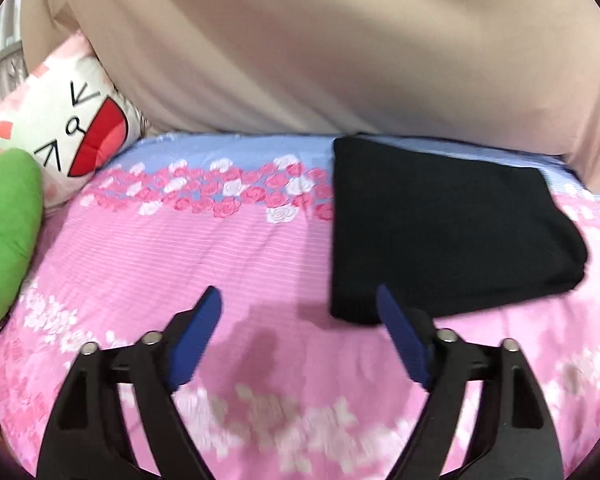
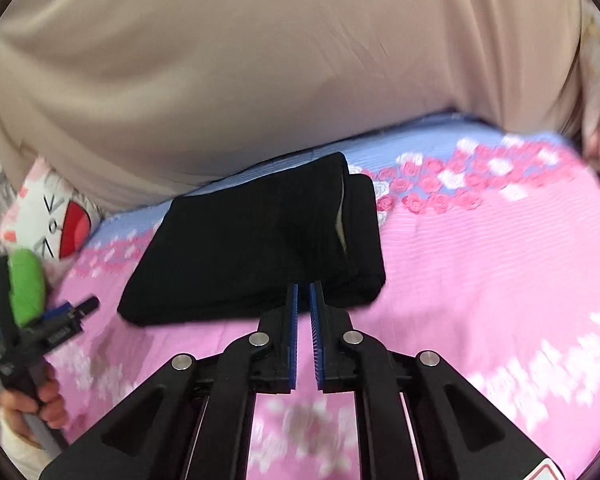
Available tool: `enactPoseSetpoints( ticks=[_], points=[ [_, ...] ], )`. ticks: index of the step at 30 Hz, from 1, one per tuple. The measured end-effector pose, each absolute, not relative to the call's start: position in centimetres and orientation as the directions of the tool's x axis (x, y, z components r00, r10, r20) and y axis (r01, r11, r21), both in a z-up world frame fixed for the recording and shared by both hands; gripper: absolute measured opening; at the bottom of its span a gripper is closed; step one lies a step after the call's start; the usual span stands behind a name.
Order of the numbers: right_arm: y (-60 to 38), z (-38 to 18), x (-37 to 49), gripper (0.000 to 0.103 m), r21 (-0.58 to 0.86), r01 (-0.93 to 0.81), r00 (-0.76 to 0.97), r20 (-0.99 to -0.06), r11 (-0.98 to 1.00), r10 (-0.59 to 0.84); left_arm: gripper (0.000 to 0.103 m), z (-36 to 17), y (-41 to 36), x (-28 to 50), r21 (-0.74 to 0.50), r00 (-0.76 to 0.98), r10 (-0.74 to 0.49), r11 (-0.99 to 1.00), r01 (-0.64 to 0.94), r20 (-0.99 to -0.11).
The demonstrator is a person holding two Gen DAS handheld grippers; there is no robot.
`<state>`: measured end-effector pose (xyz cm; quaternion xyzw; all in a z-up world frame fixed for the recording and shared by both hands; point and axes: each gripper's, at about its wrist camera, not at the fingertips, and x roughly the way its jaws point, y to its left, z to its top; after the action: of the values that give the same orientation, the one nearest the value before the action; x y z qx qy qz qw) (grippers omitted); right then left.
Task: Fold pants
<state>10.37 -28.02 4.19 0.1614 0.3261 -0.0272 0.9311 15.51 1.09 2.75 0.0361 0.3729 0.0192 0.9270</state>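
Where pants lie, floral bedsheet.

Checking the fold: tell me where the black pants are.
The black pants lie folded on the pink floral bedsheet, right of centre in the left wrist view, near the beige curtain.

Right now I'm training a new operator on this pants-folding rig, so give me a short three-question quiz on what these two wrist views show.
1. True or false: the black pants lie as a folded bundle on the pink floral bedsheet.
2. Multiple choice: how do the left gripper jaws stand? A) wide apart, holding nothing B) clamped on the pants C) clamped on the green cushion
3. Fill in: the right gripper fingers are nearly together, and the narrow gap between them holds ____.

Key: 1 true; 2 A; 3 nothing
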Motion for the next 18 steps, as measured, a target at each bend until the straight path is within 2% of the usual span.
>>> enactPoseSetpoints(
  ticks=[2,6,10,13,18],
  points=[
    [-25.9,4.3,8.9,0.008,0.206,0.182,0.783,-0.622,0.961,-0.015,0.084,3.5,0.2,13.7,0.087,0.738,0.048,0.996,0.014,-0.673],
    [-23.7,3.7,6.7,0.009,0.172,0.189,0.782,-0.622,0.967,-0.043,0.088,4.0,-1.2,10.2,0.094,0.743,0.013,0.993,0.067,-0.669],
    [-22.6,3.0,4.5,0.029,0.165,0.207,0.787,-0.614,0.964,-0.064,0.088,3.3,-2.0,7.8,0.070,0.728,-0.031,0.992,0.108,-0.685],
    [-22.0,2.5,3.2,0.032,0.171,0.215,0.799,-0.597,0.961,-0.072,0.088,2.6,-2.8,6.6,0.088,0.741,-0.029,0.989,0.118,-0.671],
    [-21.0,1.4,2.2,0.035,0.138,0.223,0.808,-0.580,0.965,-0.104,0.088,0.5,-3.7,5.2,0.135,0.805,-0.003,0.985,0.103,-0.593]
  ],
)
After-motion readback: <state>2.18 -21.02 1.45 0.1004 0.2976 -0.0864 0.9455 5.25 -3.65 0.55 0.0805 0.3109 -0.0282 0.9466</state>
